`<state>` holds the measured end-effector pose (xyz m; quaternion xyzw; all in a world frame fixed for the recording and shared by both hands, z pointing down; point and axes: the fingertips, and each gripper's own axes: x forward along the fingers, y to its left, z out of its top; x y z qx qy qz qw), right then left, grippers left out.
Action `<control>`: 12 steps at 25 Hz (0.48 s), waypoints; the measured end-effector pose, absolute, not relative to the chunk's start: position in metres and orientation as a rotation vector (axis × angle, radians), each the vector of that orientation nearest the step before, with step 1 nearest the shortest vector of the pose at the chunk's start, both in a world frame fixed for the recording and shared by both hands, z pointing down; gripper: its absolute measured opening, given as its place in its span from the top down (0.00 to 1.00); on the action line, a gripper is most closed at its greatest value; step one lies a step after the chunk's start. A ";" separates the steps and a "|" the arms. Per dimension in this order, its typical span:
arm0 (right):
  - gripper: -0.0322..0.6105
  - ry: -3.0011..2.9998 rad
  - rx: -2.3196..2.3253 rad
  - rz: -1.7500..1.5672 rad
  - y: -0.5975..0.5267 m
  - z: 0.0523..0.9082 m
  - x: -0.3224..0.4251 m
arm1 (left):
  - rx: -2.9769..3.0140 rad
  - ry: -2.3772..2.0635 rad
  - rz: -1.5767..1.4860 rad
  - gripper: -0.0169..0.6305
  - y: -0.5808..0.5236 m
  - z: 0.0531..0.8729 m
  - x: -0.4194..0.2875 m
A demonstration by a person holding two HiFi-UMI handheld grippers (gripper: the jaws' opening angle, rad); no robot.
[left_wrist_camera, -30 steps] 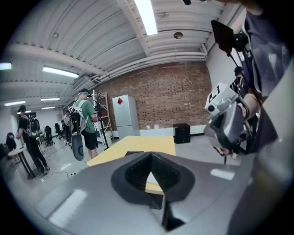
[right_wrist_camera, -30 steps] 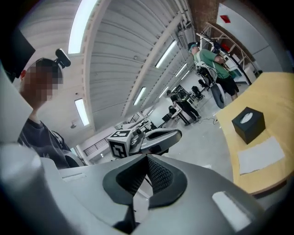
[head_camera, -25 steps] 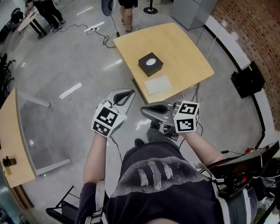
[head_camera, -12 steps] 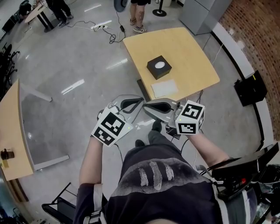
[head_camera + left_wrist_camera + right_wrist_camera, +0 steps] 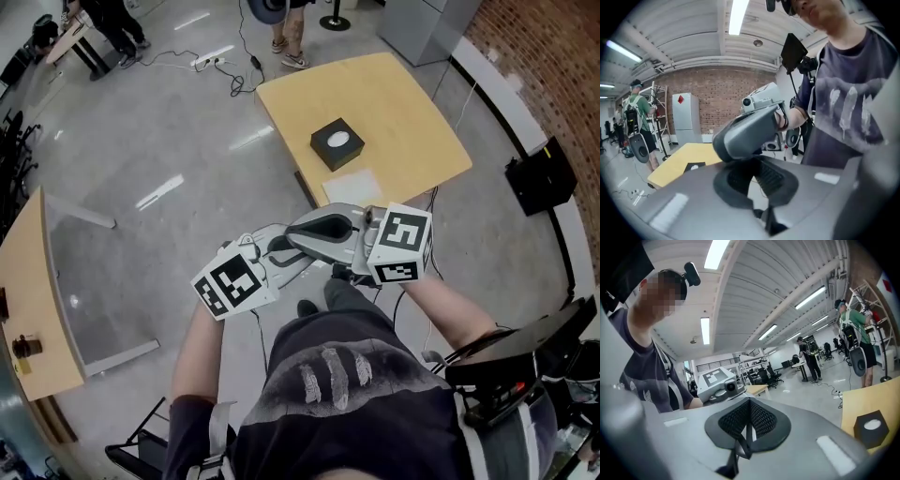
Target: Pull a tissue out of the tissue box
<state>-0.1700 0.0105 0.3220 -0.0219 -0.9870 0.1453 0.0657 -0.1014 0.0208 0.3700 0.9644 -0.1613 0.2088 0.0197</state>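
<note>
The black tissue box [image 5: 336, 143] stands on the yellow table [image 5: 403, 112], with white tissue showing in its round top opening. A flat white sheet [image 5: 352, 187] lies near the table's front edge. Both grippers hang over the floor in front of the table, well short of the box. My left gripper [image 5: 298, 258] is shut and empty and points right, under the right one. My right gripper [image 5: 292, 234] is shut and empty and points left, crossing just above it. The right gripper view shows shut pads [image 5: 750, 420], the box [image 5: 872, 427] far right. The left gripper view shows shut pads [image 5: 752, 180] and the box [image 5: 696, 166].
People stand beyond the table [image 5: 291, 28] and at the far left [image 5: 112, 23]. A second wooden table [image 5: 28, 309] is at the left, a black case [image 5: 539, 173] on the floor at the right, a grey cabinet [image 5: 422, 23] behind. Cables run across the shiny floor.
The two grippers have come together and now cross. The right one rose and rolled to point left; the left one swung to the right beneath it. Both stayed shut.
</note>
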 end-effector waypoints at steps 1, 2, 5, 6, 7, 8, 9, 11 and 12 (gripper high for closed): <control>0.95 -2.987 -0.051 0.440 0.008 0.322 -0.167 | 2.989 -0.508 0.607 0.98 0.020 0.370 -0.099; 0.95 -2.997 -0.031 0.439 0.004 0.322 -0.165 | 2.982 -0.513 0.576 0.98 0.018 0.370 -0.098; 0.95 -3.021 0.010 0.447 -0.006 0.321 -0.158 | 2.958 -0.600 0.560 0.98 0.006 0.372 -0.099; 0.95 -3.027 0.018 0.452 -0.010 0.321 -0.156 | 2.950 -0.669 0.566 0.98 -0.001 0.372 -0.102; 0.95 -3.035 0.028 0.454 -0.013 0.321 -0.152 | 2.939 -0.743 0.570 0.98 -0.009 0.372 -0.106; 0.95 -3.047 0.040 0.451 -0.016 0.320 -0.148 | 2.927 -0.814 0.569 0.98 -0.016 0.372 -0.110; 0.95 -3.062 0.051 0.447 -0.018 0.320 -0.144 | 2.916 -0.879 0.561 0.98 -0.022 0.370 -0.114; 0.95 -3.103 0.064 0.463 -0.021 0.317 -0.138 | 2.902 -0.994 0.519 0.98 -0.030 0.363 -0.123; 0.95 -3.125 0.071 0.486 -0.022 0.315 -0.137 | 2.899 -1.042 0.490 0.98 -0.033 0.357 -0.129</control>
